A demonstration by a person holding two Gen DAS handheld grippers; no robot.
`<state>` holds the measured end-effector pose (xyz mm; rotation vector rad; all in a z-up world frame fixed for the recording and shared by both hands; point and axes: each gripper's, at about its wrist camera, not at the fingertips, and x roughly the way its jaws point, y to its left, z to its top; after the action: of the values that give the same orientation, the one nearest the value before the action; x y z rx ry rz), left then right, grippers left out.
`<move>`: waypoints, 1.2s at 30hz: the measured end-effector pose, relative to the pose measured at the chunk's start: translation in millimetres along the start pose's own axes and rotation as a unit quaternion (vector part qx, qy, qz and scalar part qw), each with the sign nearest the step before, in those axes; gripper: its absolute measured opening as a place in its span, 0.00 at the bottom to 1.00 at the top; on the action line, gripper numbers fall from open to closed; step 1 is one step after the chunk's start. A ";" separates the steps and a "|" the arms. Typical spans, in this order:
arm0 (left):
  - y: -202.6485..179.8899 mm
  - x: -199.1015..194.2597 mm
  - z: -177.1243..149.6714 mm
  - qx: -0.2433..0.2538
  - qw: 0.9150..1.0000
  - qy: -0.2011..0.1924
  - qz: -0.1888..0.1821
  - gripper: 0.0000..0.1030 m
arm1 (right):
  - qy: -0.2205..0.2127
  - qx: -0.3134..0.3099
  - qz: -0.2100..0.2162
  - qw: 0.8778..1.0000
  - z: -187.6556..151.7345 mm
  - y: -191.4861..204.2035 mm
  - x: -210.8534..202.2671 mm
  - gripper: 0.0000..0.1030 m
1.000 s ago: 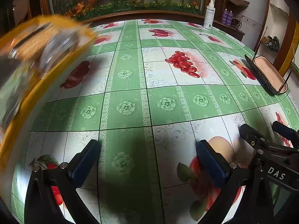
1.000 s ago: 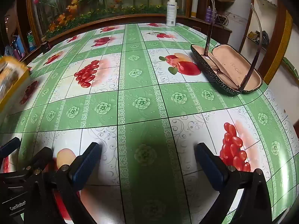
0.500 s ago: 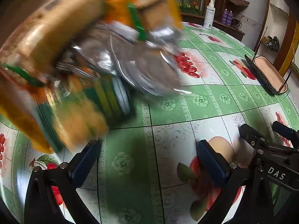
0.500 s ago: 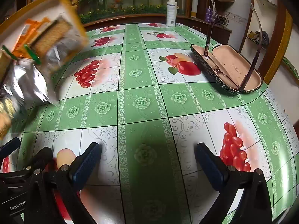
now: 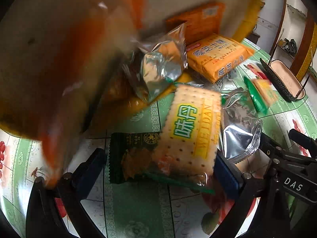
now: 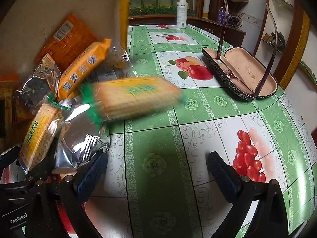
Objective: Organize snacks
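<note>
Left gripper (image 5: 158, 174): jaws are held wide open, nothing gripped; snack packs are seen just ahead of them.
Right gripper (image 6: 158, 170): jaws are spread open and empty over the table (image 6: 158, 178).
Tray (image 6: 122, 15): seen tipped up at the left, yellow-rimmed.
Snacks: an orange pack (image 6: 83, 67), a cracker pack (image 5: 190, 130), a dark green pack (image 5: 130, 156) and foil packs (image 6: 79, 138) are piled below the tray; one cracker pack (image 6: 134, 97) is blurred.
Glasses case (image 6: 241, 75): lies open near the right edge.
Spray bottle (image 6: 181, 11): stands at the far edge.
</note>
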<state>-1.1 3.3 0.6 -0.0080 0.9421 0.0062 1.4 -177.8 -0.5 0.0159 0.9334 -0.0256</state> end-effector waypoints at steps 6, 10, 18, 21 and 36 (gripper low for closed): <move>0.4 -1.9 -1.3 0.000 1.000 0.000 0.000 1.00 | 0.000 0.000 0.000 1.000 0.6 0.1 0.7 0.99; 1.0 -3.3 -0.9 0.000 1.000 0.000 0.000 1.00 | 0.000 0.000 0.000 1.000 0.3 0.2 0.3 0.99; 3.2 -3.4 -5.9 0.000 1.000 -0.001 0.000 1.00 | 0.000 0.000 0.000 1.000 0.0 0.2 -0.2 0.99; -1.3 0.9 -4.9 0.000 1.000 0.000 0.000 1.00 | 0.000 0.000 0.000 1.000 -0.2 0.1 0.0 0.99; -2.6 0.9 -4.8 0.000 1.000 -0.001 0.000 1.00 | 0.000 0.000 0.000 1.000 -0.1 -0.1 0.4 0.99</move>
<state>-4.4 0.7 -2.9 -0.0071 0.9407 0.0065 1.6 -178.0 -0.9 0.0155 0.9335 -0.0250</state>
